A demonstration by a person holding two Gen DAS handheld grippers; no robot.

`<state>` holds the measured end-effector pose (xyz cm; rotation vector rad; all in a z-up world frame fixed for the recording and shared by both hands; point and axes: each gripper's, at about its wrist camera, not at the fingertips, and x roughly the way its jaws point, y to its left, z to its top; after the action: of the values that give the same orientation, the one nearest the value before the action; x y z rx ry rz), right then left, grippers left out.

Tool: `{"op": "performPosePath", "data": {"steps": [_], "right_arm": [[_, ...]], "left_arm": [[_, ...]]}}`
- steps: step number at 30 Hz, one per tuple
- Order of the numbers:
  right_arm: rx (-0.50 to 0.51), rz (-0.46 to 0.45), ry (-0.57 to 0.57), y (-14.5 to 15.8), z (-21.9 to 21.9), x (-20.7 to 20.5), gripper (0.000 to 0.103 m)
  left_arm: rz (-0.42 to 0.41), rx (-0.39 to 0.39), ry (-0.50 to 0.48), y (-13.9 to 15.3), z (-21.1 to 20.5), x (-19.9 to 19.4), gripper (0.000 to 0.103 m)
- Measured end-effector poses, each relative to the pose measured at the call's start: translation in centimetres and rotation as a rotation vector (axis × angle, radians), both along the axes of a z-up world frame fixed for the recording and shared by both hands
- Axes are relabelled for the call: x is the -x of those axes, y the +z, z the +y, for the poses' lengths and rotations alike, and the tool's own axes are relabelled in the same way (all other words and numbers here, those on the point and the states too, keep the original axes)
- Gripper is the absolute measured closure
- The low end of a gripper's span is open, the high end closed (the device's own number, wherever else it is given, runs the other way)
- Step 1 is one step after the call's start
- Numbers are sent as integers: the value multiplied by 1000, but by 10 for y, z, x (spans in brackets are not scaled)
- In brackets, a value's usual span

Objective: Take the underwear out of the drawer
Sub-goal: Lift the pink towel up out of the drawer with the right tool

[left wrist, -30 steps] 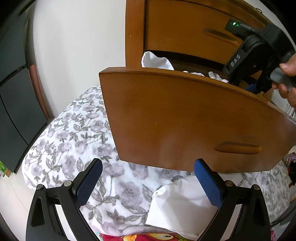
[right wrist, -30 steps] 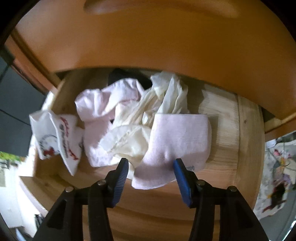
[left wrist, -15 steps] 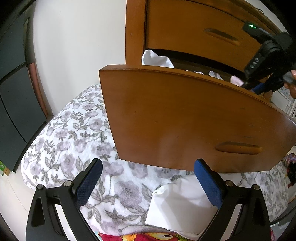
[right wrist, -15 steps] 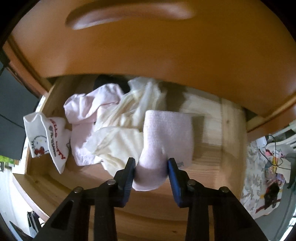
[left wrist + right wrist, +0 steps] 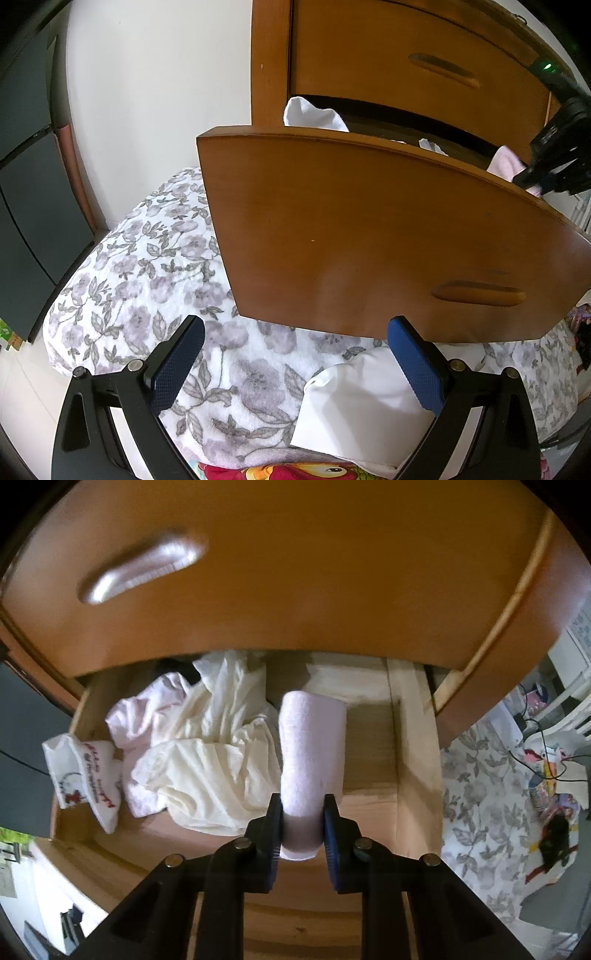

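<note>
Pale pink folded underwear sat pinched between the blue pads of the right gripper, whose jaws were closing on its near end. The far end hung over the open drawer, just beside the rumpled cream and pink garments. Judgement: to do the lift well, finish the squeeze first, then raise straight up so the fold clears the drawer front without dragging the neighbouring pile. Left gripper hung with jaws wide apart and empty, over the floral blanket below the drawer front, near a white folded cloth.
</note>
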<state>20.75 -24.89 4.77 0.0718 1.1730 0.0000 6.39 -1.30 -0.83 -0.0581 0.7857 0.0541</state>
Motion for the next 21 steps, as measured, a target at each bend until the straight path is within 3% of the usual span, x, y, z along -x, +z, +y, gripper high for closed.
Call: {"op": "performPosePath", "data": {"steps": [10,17,21], "right_arm": [[-131,-143,15,60,-10,66,82],[-308,-308,5,94,-14,126,82],[-342,-406,-2,106,-8,163,82]], "left_arm": [[-14,-49,12,2,-5,2,4],[-30,-89,20,5,-10,6,4],[-40,-106,25,8,-13,8,4]]}}
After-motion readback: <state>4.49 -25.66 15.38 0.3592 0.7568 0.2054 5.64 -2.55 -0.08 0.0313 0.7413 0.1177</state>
